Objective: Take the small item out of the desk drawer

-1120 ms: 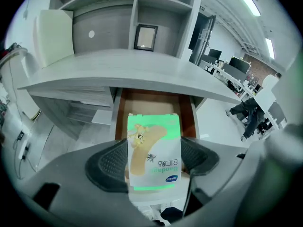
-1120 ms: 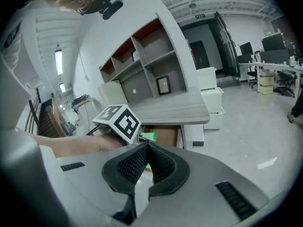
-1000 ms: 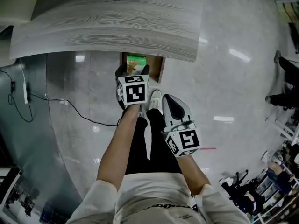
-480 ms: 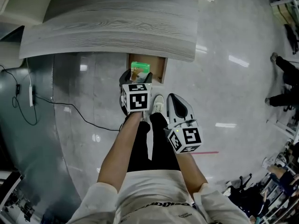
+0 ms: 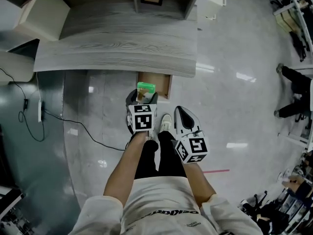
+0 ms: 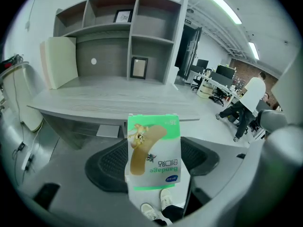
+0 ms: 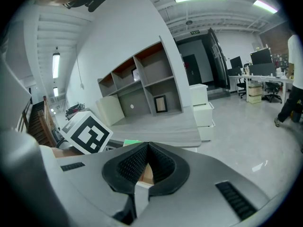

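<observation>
Nearest the person, the right gripper [image 7: 147, 145] is held back by the legs. Its jaws are pressed together and nothing is between them. Just ahead, the left gripper [image 6: 154, 164] is closed on the bandage box [image 6: 154, 148], which is pinched by its lower half between the two dark pads (the print on it is seen upside down).

A change can be seen here. A second ago the green box was low in the mouth of the drawer, and now it has been lifted up and drawn back toward the person. So the main part of the job is judged to be done. The box only needs to be carried clear and put down somewhere.

Beyond the box, the drawer [image 5: 164, 84] is left pulled out from under the tabletop [image 5: 117, 48]. Its brown inside is shown, and nothing else can be made out in the part that is seen. Farther off, a shelf unit [image 6: 118, 32] is stood on the tabletop, and a small picture frame [image 6: 138, 67] is kept in one of its lower compartments.
</observation>
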`<state>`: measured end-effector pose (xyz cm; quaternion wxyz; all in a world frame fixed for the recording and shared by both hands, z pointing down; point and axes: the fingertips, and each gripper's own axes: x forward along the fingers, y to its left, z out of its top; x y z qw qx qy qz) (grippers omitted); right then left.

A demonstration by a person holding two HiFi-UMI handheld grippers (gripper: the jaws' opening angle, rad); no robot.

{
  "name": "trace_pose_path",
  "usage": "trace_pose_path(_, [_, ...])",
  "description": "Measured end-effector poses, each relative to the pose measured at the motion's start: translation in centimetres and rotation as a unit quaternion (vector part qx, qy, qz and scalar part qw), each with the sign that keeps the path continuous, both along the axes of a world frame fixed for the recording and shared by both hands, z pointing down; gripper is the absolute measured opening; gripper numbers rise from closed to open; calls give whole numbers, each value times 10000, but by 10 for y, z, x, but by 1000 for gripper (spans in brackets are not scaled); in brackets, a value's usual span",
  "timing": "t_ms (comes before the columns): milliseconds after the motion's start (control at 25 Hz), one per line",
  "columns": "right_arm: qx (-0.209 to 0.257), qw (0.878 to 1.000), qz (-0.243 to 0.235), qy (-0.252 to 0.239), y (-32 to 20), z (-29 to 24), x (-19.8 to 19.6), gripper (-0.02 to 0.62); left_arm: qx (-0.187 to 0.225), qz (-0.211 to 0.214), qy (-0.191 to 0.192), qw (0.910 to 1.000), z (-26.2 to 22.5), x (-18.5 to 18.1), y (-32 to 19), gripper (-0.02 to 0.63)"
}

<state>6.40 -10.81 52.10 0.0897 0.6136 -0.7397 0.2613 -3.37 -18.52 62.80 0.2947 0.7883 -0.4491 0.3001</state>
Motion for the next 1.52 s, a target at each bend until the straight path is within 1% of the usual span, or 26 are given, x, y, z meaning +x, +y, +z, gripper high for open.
trace_pose_path(280, [129,9999,-4,-3,5,-40,-3,31,154,-121,135,9997,-56,-8,12,356])
trace_pose_path(680, [434,9990,-50,-3,2,-102,-3,31,550,-162,307,9979,-134,-15,22,356])
trace_pose_path(840, [592,9982,-121,60,2,-132,2,31,794,-182,390,9959,-172,-12,22,356])
trace_pose_path(1120, [694,9970,-299,158,17,-170,-1,31,1187,-47,396,9921,-218,-8,44,356])
trace_pose_path(1240, [760,9963,-360,167,23,-180,-4,31,1275,-26,403,9910,-232,-7,53,356])
trace_pose_path(1520, [911,9947,-438,168,27,-208,-3,31,1612,-37,549,9854,-268,-2,64,356])
